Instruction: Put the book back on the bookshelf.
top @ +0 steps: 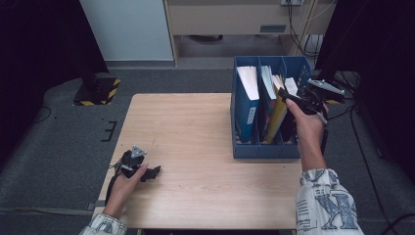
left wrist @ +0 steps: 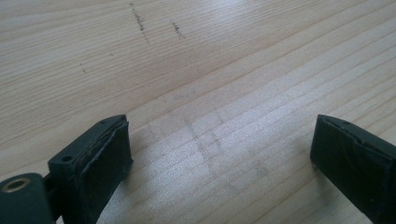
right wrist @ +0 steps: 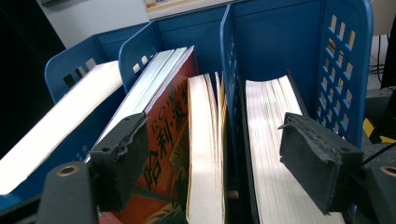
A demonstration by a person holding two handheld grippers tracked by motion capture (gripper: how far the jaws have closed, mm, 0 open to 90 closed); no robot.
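A blue three-slot file rack [top: 264, 149] stands on the right side of the wooden table [top: 195, 132]. A blue-covered book [top: 247, 105] fills its left slot. The middle slot holds a red-covered book [right wrist: 170, 135] and a yellow one [top: 277, 115]. A white-paged book [right wrist: 268, 154] stands in the right slot. My right gripper [top: 292, 98] hovers open over the middle and right slots. In the right gripper view, the right gripper [right wrist: 217, 163] straddles the divider and the yellow book's pages [right wrist: 203, 154]. My left gripper [top: 155, 171] lies open on the table at the front left, and the left gripper [left wrist: 219, 158] has only bare wood between its jaws.
The rack's perforated blue wall [right wrist: 345, 60] rises just right of the right jaw. Bare table [left wrist: 201, 70] stretches between the two hands. Dark floor, cables [top: 362, 147] and a yellow-black striped base [top: 100, 90] surround the table.
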